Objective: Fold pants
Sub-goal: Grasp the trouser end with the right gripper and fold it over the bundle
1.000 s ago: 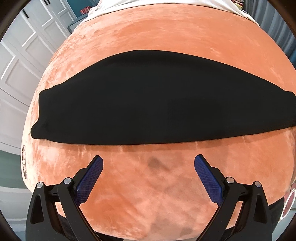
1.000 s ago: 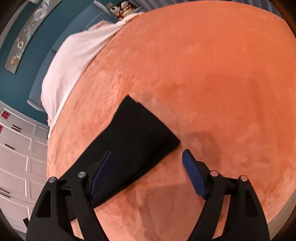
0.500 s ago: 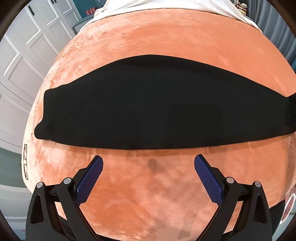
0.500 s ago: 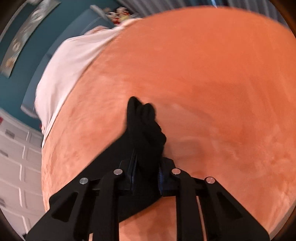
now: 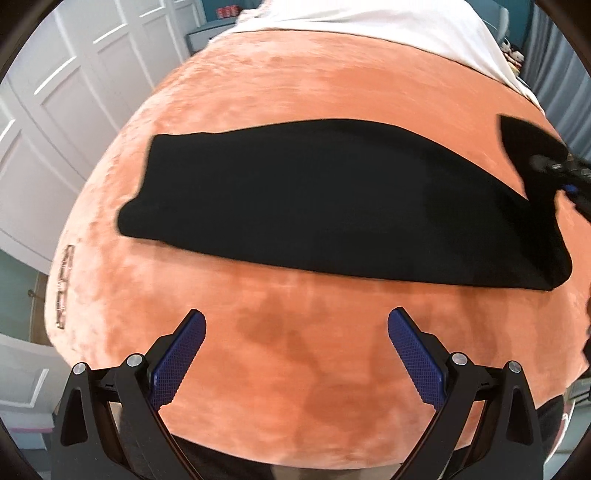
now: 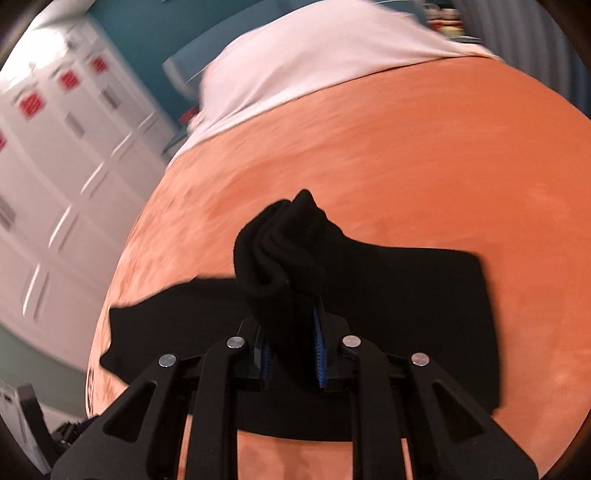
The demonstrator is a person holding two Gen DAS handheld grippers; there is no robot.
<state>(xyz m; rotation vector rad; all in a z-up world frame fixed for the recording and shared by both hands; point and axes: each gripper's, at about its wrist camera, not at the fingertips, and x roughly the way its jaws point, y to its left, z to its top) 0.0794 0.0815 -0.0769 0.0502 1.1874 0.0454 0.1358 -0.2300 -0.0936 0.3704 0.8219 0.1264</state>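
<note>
Black pants (image 5: 325, 199) of soft, matte fabric are laid as a long, flat band across a plush orange blanket (image 5: 295, 354) on the bed; a white sheet (image 5: 369, 18) is seen beyond. The right hand-held gripper (image 6: 293, 354) is clamped on one bunched end of the pants, which is lifted off the blanket. The left hand-held gripper (image 5: 295, 354) is spread wide, holding nothing, above bare blanket near the pants' long edge.

Left claw (image 5: 295, 332) spread wide, empty; right claw (image 6: 293, 347) clamped tight on bunched cloth.
</note>
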